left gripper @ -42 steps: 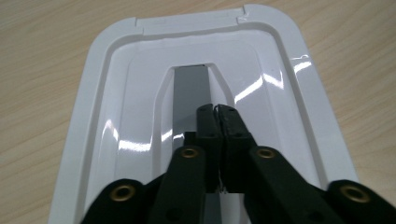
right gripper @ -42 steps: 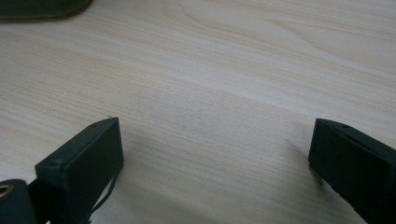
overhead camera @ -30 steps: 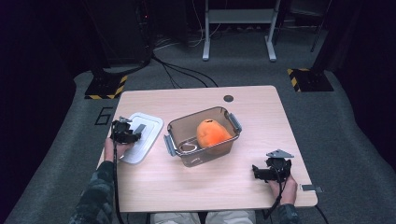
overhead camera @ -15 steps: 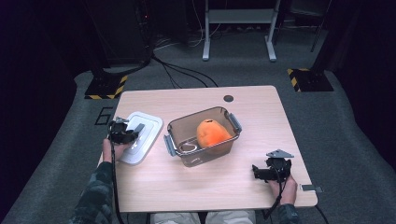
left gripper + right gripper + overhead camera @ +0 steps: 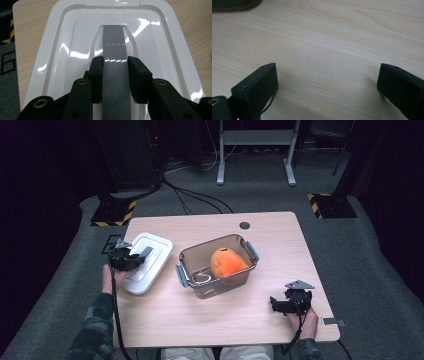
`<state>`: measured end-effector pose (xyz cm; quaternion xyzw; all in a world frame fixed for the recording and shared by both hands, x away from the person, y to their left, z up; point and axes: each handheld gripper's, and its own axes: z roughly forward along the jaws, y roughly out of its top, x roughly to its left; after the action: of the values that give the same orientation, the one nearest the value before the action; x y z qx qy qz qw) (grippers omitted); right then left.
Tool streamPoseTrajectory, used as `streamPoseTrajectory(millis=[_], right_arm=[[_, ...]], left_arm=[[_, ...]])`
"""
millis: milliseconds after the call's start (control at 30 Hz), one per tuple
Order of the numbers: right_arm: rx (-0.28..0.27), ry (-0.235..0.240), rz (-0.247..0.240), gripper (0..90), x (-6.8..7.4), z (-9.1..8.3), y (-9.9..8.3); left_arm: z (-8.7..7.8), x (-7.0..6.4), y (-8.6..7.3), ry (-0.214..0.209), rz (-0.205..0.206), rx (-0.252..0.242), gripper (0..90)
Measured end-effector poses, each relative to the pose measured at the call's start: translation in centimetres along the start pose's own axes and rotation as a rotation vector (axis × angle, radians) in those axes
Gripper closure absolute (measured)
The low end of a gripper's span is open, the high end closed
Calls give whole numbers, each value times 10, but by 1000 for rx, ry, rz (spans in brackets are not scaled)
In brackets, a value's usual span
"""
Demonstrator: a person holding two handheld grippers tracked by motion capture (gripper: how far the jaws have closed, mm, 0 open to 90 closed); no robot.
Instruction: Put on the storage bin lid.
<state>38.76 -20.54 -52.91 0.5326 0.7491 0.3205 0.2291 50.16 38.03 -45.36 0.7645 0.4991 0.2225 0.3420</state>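
A white lid point(image 5: 150, 262) lies at the table's left, and my left gripper point(image 5: 136, 258) sits on its near end. In the left gripper view the lid point(image 5: 62, 50) has a grey handle strip point(image 5: 114, 42) down its middle. My left gripper point(image 5: 115, 61) holds that strip, one jaw pressed to each side. A clear container point(image 5: 197, 252) with grey side latches stands mid-table and holds an orange rounded thing point(image 5: 226, 262) and a pale loop point(image 5: 200, 278). My right gripper point(image 5: 276, 304) rests open near the front right, and its jaws point(image 5: 327, 72) stand wide apart over bare wood.
The wooden table point(image 5: 280, 250) has a dark cable hole point(image 5: 244, 225) at the back. A small grey piece point(image 5: 332, 321) lies at the front right corner. Grey carpet, cables and stand bases lie beyond the table's far edge.
My left gripper has shifted slightly left and back along the lid. The right gripper has stayed put.
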Motion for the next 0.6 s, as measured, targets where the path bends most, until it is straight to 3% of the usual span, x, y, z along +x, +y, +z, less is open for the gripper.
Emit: streamPoseTrajectory(millis=[233, 600], right_arm=[[1, 1, -1, 24, 0, 0, 0], [0, 0, 0, 24, 0, 0, 0]], left_arm=[[-13, 3, 12, 8, 16, 6, 664], [-38, 2, 40, 4, 27, -39, 664]])
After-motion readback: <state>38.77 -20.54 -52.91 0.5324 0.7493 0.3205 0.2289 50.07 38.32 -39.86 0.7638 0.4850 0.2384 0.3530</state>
